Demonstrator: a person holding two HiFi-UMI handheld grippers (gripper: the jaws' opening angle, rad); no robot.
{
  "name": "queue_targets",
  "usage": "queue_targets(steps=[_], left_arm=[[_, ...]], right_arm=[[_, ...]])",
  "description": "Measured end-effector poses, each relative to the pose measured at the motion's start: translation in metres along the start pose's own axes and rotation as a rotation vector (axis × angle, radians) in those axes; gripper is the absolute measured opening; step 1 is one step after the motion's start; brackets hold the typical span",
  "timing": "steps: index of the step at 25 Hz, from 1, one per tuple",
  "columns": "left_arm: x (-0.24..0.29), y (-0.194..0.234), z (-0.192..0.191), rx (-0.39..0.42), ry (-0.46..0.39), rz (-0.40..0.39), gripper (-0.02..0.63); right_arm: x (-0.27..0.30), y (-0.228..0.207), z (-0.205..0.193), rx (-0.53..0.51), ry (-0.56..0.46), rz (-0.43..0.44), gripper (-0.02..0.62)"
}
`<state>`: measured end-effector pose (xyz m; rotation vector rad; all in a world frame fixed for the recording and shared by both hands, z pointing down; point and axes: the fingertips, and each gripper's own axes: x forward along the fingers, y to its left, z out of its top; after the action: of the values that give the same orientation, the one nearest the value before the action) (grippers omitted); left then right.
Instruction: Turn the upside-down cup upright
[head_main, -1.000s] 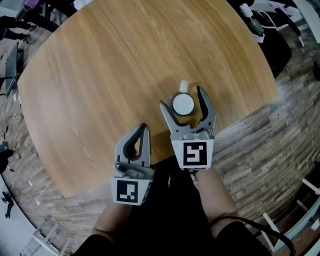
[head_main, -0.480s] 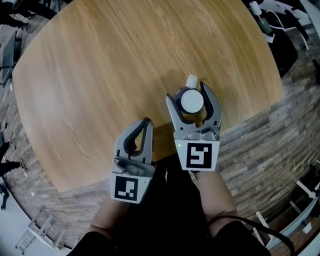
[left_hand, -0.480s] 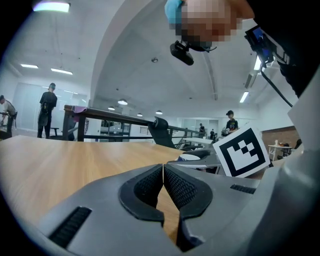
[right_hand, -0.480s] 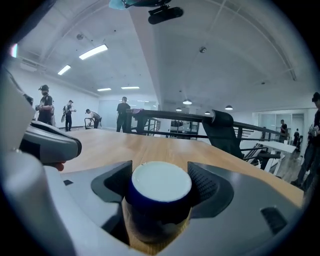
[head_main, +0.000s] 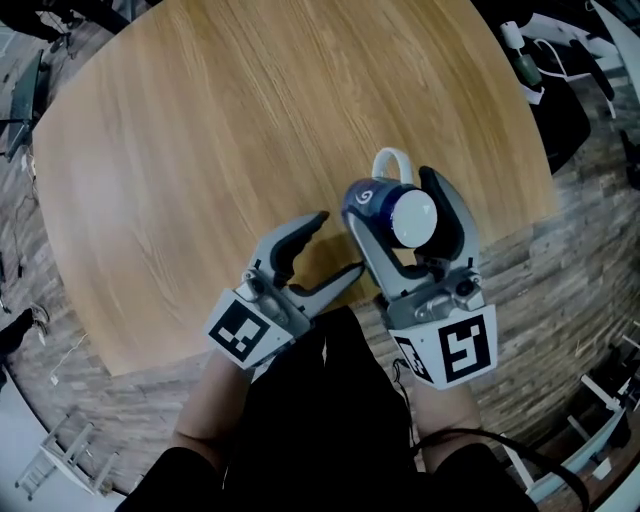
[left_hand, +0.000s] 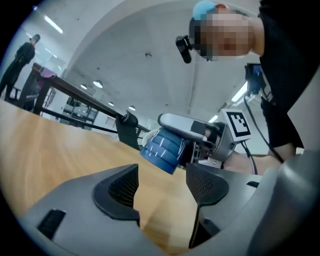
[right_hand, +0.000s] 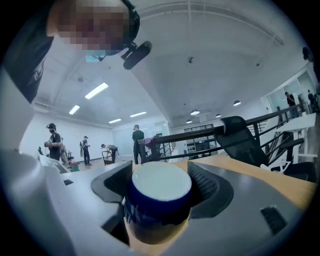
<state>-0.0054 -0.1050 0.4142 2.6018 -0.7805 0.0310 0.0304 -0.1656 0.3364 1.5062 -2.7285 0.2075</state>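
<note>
Right claw (head_main: 392, 190) clenched on cup (head_main: 388, 212), base up, between jaws — left claw (head_main: 339, 243) beside, just opened, empty.

no words or numbers legible anywhere. black-and-white square code marker (head_main: 243, 334) on the cube of the left tongs (head_main: 340, 241); second marker (head_main: 462, 350) on the cube of the right tongs (head_main: 395, 200). white swirl sign (head_main: 364, 196) on the blue cup (head_main: 372, 214) wall.

The rounded table top of pale, straight-grained wood (head_main: 200, 150) fills most of the head view, its curved edge close in front of the person. It stands on a floor of grey-brown planks (head_main: 570, 270), where a white slatted frame (head_main: 65, 460) sits at the lower left.
</note>
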Motion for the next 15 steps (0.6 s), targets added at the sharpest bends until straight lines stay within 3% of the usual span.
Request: queue_targets(steps=[2,4,8,11,15], left_arm=[[0.002,-0.007,0.023,-0.056,-0.089,-0.106,0.29],[0.003,-0.012,0.04,-0.046,-0.155,-0.178,0.266],[0.006,-0.014,0.033,-0.029,-0.136,-0.233,0.173],[0.008,-0.019,0.039,-0.07,-0.203,-0.292,0.166],[0.002,-0.021,0.025,-0.073,-0.177,-0.32,0.111]], right_arm=[[-0.001,0.008,0.014,0.032,-0.022,0.053,0.353],[-0.001,0.013,0.02,0.054,-0.035,0.093,0.353],[-0.003,0.012,0.02,0.112,-0.069,0.138,0.353],[-0.002,0.012,0.013,0.159,-0.084,0.158,0.353],[-0.001,0.013,0.007,0.244,-0.112,0.212,0.353]])
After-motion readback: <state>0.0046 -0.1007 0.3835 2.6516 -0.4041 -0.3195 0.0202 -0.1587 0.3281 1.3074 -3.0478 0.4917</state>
